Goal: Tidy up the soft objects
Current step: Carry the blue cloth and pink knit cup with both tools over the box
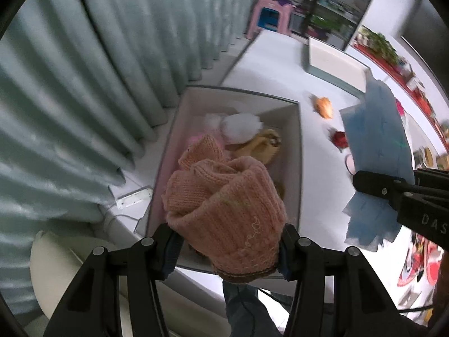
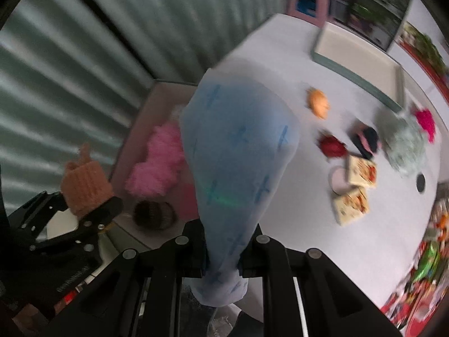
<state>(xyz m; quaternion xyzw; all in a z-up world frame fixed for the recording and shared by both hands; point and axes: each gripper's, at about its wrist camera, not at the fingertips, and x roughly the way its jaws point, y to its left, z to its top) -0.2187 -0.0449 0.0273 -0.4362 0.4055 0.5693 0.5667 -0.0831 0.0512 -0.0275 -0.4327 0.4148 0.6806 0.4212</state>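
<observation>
Left wrist view: left tool point(image 1: 227, 248) clamps peach knit hat point(image 1: 224, 210); right tool point(image 1: 364, 181), lettered "DAS", pinches blue cloth point(image 1: 376, 129).

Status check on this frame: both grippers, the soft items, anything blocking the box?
Left gripper shut on peach knit hat, above the open box. Right gripper shut on blue cloth. Nothing blocking; box already partly filled.
</observation>
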